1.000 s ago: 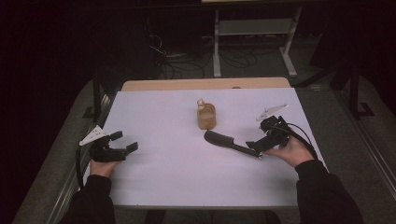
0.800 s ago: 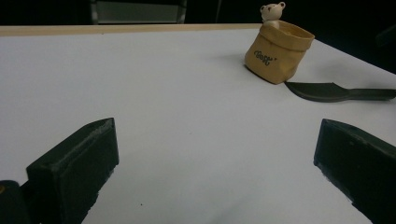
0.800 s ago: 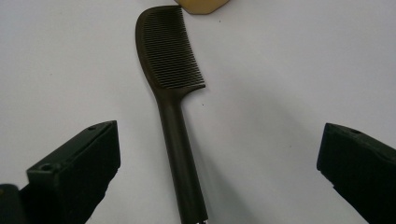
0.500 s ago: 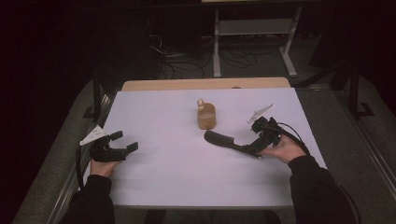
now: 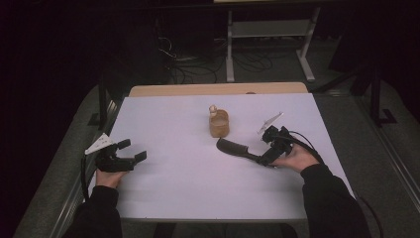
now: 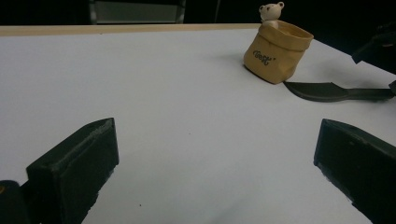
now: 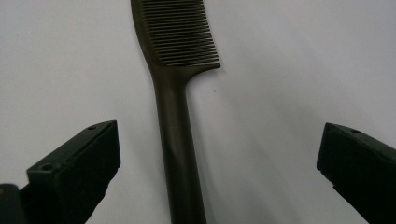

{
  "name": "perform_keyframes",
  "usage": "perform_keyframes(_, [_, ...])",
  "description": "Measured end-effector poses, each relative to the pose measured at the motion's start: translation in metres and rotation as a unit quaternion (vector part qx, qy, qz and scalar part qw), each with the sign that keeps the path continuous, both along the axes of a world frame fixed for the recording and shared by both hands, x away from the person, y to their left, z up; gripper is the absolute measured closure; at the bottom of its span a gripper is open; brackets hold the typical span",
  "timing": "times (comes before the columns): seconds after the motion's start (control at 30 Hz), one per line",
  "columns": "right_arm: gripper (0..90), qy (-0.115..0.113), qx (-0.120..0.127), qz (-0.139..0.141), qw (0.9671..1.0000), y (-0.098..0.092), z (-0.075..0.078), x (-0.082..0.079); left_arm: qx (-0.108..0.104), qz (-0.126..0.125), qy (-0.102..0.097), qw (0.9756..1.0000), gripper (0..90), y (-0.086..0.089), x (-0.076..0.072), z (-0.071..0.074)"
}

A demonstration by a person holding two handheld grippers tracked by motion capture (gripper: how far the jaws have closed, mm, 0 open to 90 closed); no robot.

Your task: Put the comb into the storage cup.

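A black comb [image 5: 233,148] lies flat on the white table [image 5: 173,198], right of centre, teeth end to the left. In the right gripper view its handle [image 7: 180,126] runs up between the jaws of my right gripper [image 7: 217,163], which stands open astride it without touching. In the high view that gripper [image 5: 265,148] sits at the handle's end. A tan pouch with a small bear figure [image 5: 219,124] stands upright just behind the comb. My left gripper [image 5: 132,149] rests open at the table's left edge, far from both, with nothing between its jaws [image 6: 215,158].
From the left gripper view the pouch [image 6: 278,53] and the comb's head [image 6: 327,91] lie at the far right. A wooden strip [image 5: 218,89] borders the table's far edge. Beyond it are a dark floor, cables and a metal stand [image 5: 267,39].
My right gripper has moved left along the table, from beyond the comb's handle end to astride the handle. The left gripper, the comb and the pouch have stayed put.
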State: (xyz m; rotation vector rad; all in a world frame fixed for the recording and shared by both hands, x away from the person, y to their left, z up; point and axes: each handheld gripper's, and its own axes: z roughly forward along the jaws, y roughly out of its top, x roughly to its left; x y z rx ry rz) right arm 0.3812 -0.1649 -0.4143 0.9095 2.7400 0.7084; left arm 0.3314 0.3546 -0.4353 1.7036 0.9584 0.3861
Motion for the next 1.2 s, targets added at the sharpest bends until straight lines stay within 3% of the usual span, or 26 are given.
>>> perform_keyframes(0.23, [1.0, 0.007, -0.008, 0.009, 0.9999, 0.005, -0.006, 0.001, 0.000, 0.000, 0.000, 1.0000, 0.0, 0.000, 0.000, 0.000])
perform_keyframes(0.47, [12.8, 0.019, 0.002, 0.030, 0.9994, 0.009, -0.009, 0.002, 0.000, -0.001, 0.000, 1.0000, 0.0, 0.000, 0.000, 0.000])
perform_keyframes(0.9, [22.5, 0.028, 0.001, 0.055, 0.9981, 0.016, -0.015, 0.001, 0.001, -0.001, 0.001, 1.0000, 0.0, 0.000, 0.000, 0.000])
perform_keyframes(1.2, [45.2, 0.028, 0.007, 0.069, 0.9972, 0.018, -0.017, -0.001, 0.002, -0.001, 0.001, 1.0000, 0.0, -0.001, 0.000, 0.000])
